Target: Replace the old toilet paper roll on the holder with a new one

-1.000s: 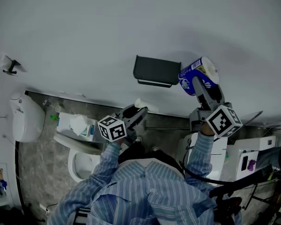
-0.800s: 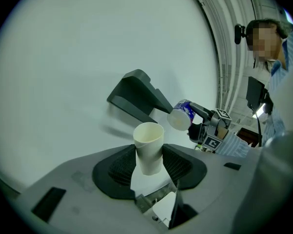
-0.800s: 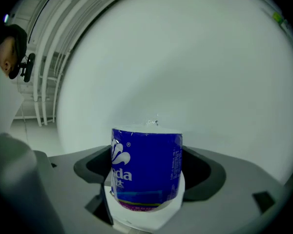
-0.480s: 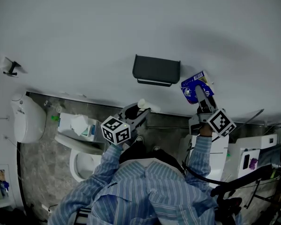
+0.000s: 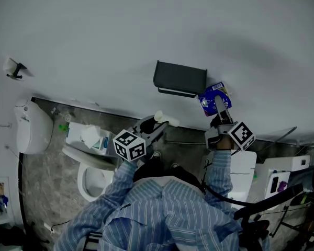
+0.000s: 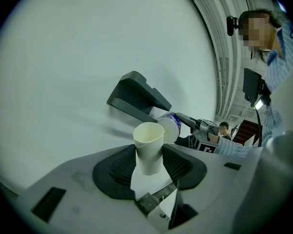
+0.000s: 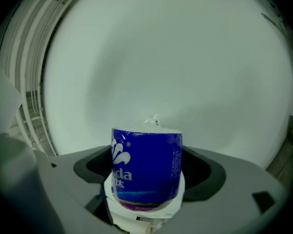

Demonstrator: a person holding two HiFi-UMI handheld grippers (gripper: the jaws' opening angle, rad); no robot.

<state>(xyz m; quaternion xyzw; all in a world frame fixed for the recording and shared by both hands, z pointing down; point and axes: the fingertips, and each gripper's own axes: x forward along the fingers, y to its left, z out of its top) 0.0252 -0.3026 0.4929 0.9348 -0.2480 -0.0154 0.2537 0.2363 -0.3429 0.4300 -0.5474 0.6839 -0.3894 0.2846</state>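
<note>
A dark holder [image 5: 179, 79] hangs on the pale wall, with no roll on it. My right gripper [image 5: 220, 106] is shut on a new roll in a blue wrapper [image 5: 213, 99], just right of the holder and slightly below it. In the right gripper view the blue roll [image 7: 146, 165] stands upright between the pads and fills the gap. My left gripper [image 5: 156, 123] is lower, below the holder, shut on an empty cardboard tube [image 5: 159, 117]. The left gripper view shows the tube [image 6: 149, 147] upright between the pads, with the holder [image 6: 136, 96] and the new roll [image 6: 170, 127] beyond.
A toilet [image 5: 91, 177] stands below at the left, with a blue-and-white pack [image 5: 86, 137] on its tank. A white wall unit [image 5: 30, 127] and a wall hook [image 5: 14, 68] are further left. White cabinets [image 5: 243, 171] stand at the right. A person [image 6: 223, 128] stands far off.
My right gripper has come down with the blue roll and rolled, from above the holder's right corner to beside its lower right. The left gripper and tube have barely shifted.
</note>
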